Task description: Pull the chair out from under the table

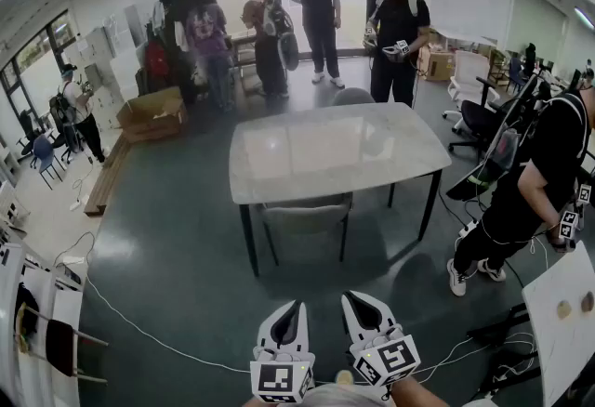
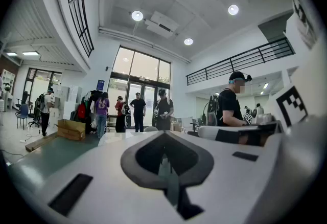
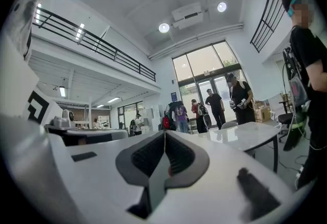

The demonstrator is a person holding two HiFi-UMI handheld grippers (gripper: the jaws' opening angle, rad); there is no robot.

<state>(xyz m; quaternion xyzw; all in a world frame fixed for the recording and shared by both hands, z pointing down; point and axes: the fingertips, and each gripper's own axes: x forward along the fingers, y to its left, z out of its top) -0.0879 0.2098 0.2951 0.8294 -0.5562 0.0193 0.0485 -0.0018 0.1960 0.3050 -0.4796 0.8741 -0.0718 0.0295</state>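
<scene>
A grey chair [image 1: 307,217] is tucked under the near side of the white-topped table [image 1: 335,154]; only its backrest and legs show. A second grey chair [image 1: 353,97] peeks out at the table's far side. Both grippers hang at the bottom of the head view, well short of the table. My left gripper [image 1: 291,306] is shut with nothing in it, and my right gripper [image 1: 350,296] beside it is shut and empty too. In the left gripper view the jaws meet [image 2: 164,136]; in the right gripper view they meet as well [image 3: 164,133], with the table [image 3: 245,133] ahead.
Several people stand beyond the table by the glass doors, and one person [image 1: 530,187] crouches at the right beside an office chair [image 1: 479,112]. A cardboard box [image 1: 152,112] lies at the back left. Cables run across the floor [image 1: 167,340]. A white tabletop corner [image 1: 562,326] juts in at the lower right.
</scene>
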